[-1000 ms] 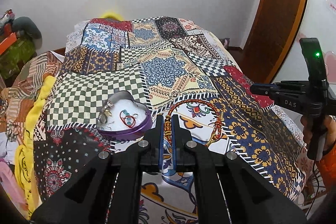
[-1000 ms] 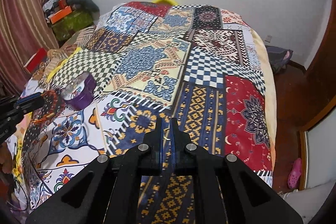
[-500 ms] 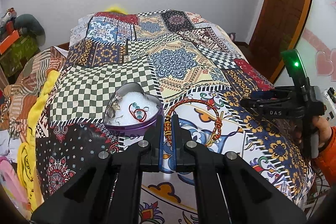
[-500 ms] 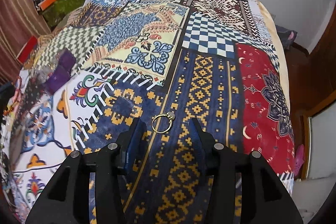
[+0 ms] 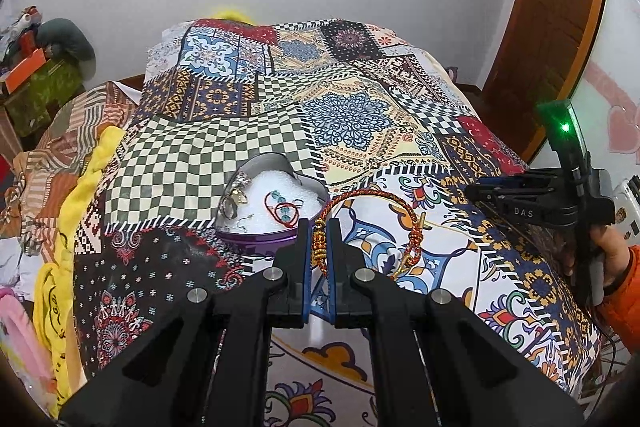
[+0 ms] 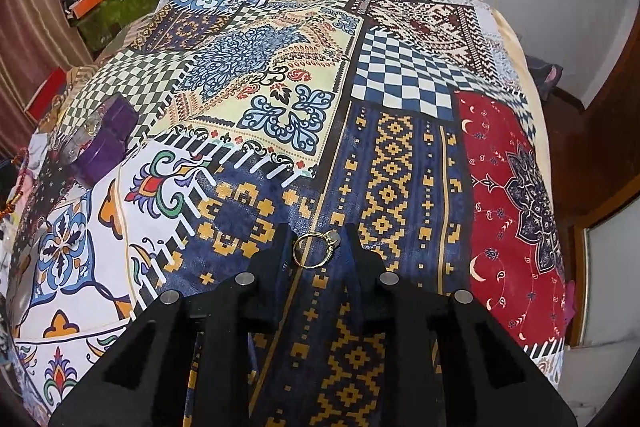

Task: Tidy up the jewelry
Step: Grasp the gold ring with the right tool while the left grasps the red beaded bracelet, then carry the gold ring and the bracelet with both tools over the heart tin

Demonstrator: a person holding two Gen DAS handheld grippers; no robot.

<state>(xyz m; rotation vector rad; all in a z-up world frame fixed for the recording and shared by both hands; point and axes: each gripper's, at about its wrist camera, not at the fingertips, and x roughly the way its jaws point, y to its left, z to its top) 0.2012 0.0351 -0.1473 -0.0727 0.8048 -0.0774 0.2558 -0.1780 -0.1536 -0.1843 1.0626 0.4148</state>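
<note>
My left gripper [image 5: 319, 227] is shut on a braided red and gold bracelet [image 5: 376, 195], pinching its beaded part; the rest loops out to the right above the bedspread. Just left of its fingertips sits a purple heart-shaped box [image 5: 256, 239] with a white lining, holding rings and a small red cord piece. My right gripper [image 6: 316, 231] points down at a gold ring [image 6: 335, 237] with a pale stone, lying on the blue and gold patch. Its jaws are closing with the ring between them, each fingertip close beside it. The same gripper [image 5: 474, 189] shows at the right in the left wrist view.
A patchwork bedspread [image 5: 208, 163] covers the whole bed. Yellow cloth [image 5: 92, 179] and other clothes pile along the bed's left side. The purple box [image 6: 106, 147] lies far left of the ring. A wooden door [image 5: 560, 27] and floor lie past the bed's right edge.
The right gripper sank toward the bedspread, opened from shut over the gold ring, then narrowed around it. The left gripper stayed shut on the bracelet beside the box.
</note>
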